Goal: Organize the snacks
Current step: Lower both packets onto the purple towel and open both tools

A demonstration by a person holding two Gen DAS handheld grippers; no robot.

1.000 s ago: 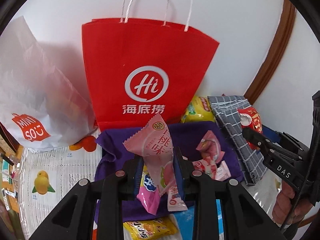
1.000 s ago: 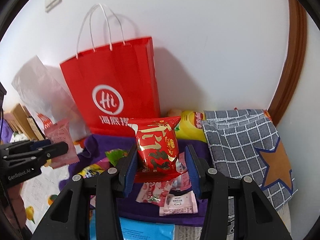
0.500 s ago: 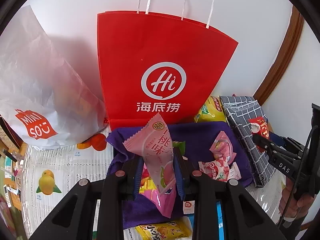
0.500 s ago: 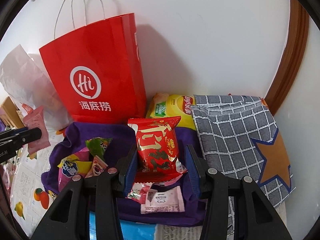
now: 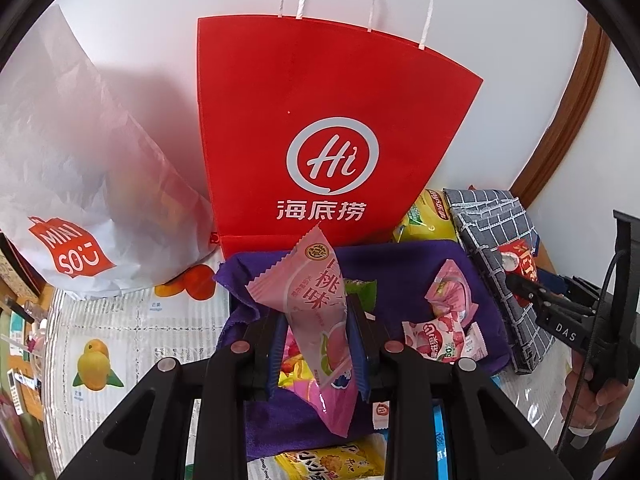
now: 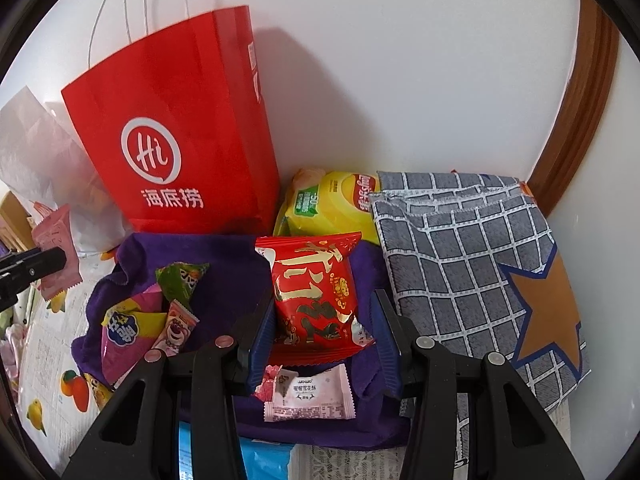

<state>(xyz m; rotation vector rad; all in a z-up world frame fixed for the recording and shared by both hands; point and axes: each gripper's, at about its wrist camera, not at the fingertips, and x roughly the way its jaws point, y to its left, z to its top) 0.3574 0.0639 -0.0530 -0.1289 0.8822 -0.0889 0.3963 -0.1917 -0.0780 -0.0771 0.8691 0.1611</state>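
**Left wrist view: both tongs loaded above the purple cloth**

Left wrist fisheye shows the left gripper (image 5: 318, 330) clamped on a pink peach-flavour snack packet (image 5: 316, 308). The packet stands between the blue pads with its long axis running up and away from the tongs, top corner tilted toward the red paper bag (image 5: 320, 136), lower tail hanging below the jaws. It is lifted clear of the purple cloth (image 5: 404, 268), where loose pink candies (image 5: 444, 336) lie to the right.

In the right wrist view, the right gripper (image 6: 324, 330) holds a red foil snack packet (image 6: 316, 300) upright. The left pad presses its edge; a gap shows at the right pad, so the hold looks light. The grey checked fabric pouch (image 6: 472, 272) lies just right of these tongs and is nearer this hand; the red bag is up and left, nearer the left hand. My judgement: the coming move turns on that split, with each packet going to the container on its own side.

Compared with a second ago, both grips are unchanged. The right camera has sunk and come closer: the yellow chips bag (image 6: 328, 204) behind the cloth is now well exposed, and the pouch fills more of the frame. The left view has shifted slightly, with the red bag sitting further right.
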